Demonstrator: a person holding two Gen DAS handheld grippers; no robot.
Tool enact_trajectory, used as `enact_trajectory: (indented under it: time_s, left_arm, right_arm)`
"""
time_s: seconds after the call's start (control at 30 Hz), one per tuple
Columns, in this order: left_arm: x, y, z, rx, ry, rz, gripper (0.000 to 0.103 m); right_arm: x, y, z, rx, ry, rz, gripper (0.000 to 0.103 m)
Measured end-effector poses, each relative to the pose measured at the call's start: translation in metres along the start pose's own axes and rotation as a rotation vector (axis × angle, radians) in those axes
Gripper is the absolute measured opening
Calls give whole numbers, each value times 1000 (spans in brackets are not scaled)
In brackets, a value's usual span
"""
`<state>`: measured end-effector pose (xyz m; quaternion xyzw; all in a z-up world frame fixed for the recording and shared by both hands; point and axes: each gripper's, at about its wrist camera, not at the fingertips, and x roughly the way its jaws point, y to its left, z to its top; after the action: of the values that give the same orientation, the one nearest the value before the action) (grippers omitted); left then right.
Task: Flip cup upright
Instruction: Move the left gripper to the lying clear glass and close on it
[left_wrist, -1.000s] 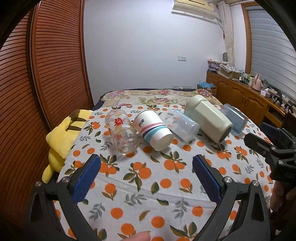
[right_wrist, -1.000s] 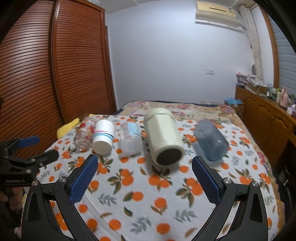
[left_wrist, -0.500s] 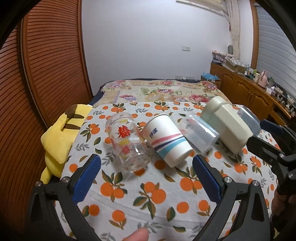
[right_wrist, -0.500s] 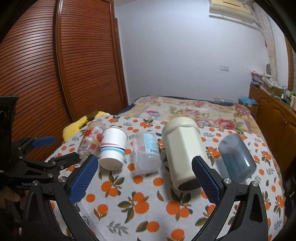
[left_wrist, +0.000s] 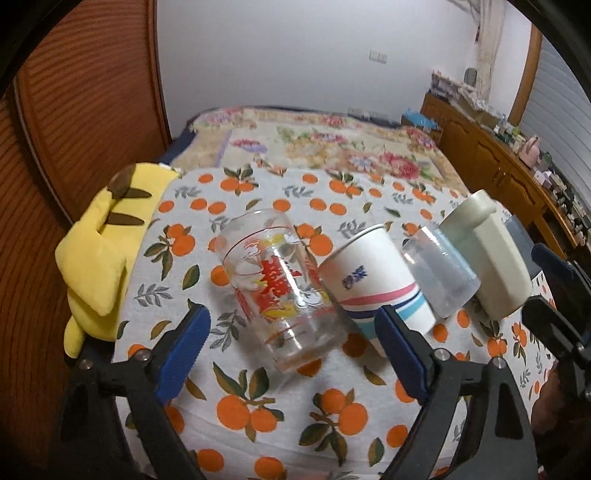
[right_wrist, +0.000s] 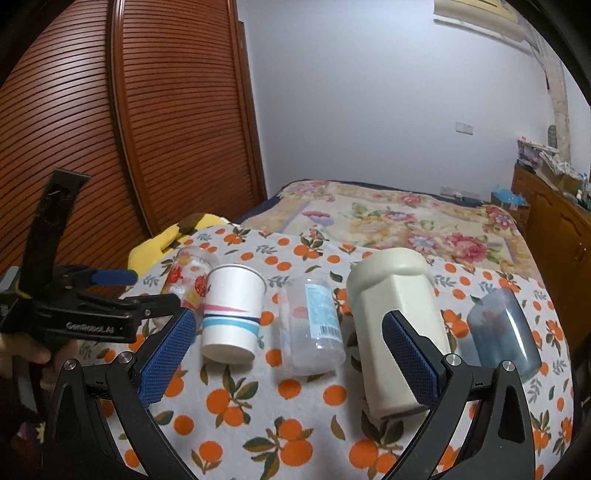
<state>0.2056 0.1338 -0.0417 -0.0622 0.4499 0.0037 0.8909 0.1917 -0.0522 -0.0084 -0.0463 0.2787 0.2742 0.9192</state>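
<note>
Left claw (left_wrist: 291, 332) closer — gaping around glass cup (left_wrist: 280, 291)

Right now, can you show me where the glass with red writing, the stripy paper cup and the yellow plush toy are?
glass with red writing (left_wrist: 280, 291), left wrist view, on its printed side.
stripy paper cup (right_wrist: 231, 314), right wrist view, on its striped wall.
yellow plush toy (left_wrist: 99, 254), left wrist view, on its body.

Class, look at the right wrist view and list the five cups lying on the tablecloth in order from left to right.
Printed glass cup → striped paper cup → clear plastic cup → cream cup → grey-blue cup.
</note>
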Motion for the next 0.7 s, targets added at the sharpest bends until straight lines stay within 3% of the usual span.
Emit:
enact_trajectory:
  time_s: [0.37,0.7]
  left_arm:
    - [28,12,17,-21,102,-37,69]
    - [42,17,17,-77,144,-82,72]
  right_arm:
    - [8,4,1,0,10,13,102]
    - [5,5,1,3,6,12,102]
